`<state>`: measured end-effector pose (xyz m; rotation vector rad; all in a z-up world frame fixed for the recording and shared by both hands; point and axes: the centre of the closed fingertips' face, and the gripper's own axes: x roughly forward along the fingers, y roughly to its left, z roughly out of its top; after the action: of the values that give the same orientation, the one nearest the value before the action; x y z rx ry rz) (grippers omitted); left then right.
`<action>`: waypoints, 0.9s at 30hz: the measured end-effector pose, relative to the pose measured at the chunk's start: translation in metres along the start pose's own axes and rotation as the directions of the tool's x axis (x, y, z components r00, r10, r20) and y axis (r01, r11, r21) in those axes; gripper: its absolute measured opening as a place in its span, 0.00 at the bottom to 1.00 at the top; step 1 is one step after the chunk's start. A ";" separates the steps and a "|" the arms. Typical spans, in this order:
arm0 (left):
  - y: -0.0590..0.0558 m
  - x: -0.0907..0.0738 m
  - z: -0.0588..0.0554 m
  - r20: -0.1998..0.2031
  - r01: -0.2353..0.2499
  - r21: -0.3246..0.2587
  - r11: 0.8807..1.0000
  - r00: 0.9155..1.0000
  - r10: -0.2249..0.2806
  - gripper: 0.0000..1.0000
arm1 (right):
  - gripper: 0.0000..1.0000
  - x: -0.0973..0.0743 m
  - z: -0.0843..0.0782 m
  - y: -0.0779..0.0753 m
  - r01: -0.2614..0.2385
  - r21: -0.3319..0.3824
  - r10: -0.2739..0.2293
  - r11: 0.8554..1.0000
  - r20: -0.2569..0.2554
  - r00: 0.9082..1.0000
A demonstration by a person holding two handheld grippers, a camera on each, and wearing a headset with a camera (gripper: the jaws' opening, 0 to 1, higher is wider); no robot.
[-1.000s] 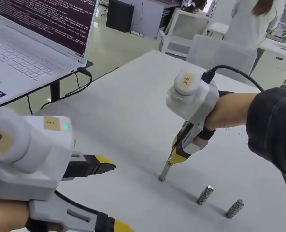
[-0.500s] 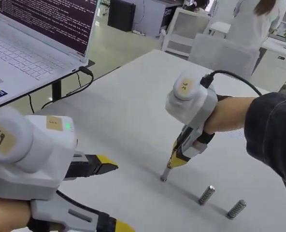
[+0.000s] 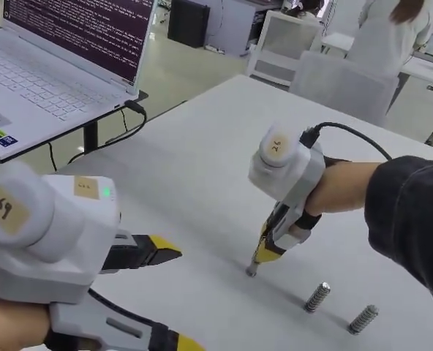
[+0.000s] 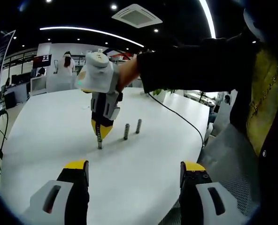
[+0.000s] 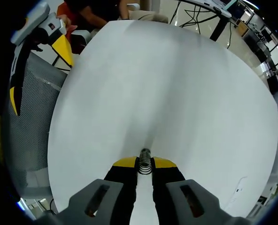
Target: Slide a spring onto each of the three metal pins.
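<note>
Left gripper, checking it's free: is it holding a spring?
No, the left gripper has its jaws wide apart with nothing between them.

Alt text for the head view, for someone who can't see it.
The white right gripper with yellow-tipped black jaws holds a coiled metal spring on a thin upright metal pin on the white workbench. Two more upright springs stand beside it; the open left gripper hovers lower left.

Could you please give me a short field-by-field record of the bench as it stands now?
right gripper: shut on spring, pointing down at a pin on the table
left gripper: open, holding nothing, apart from the work
other springs: two, standing on the table beside that pin
laptop: open, left of the table
</note>
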<state>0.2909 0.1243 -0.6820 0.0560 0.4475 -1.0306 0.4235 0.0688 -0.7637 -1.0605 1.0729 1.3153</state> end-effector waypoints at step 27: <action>0.000 0.000 0.000 -0.002 0.003 0.000 1.000 1.000 -0.003 0.76 | 0.11 0.020 -0.003 0.005 -0.004 0.017 0.004 1.000 0.014 1.000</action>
<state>0.2910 0.1242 -0.6825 0.0565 0.4493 -1.0339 0.4181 0.0703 -0.7841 -1.0353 1.0743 1.3127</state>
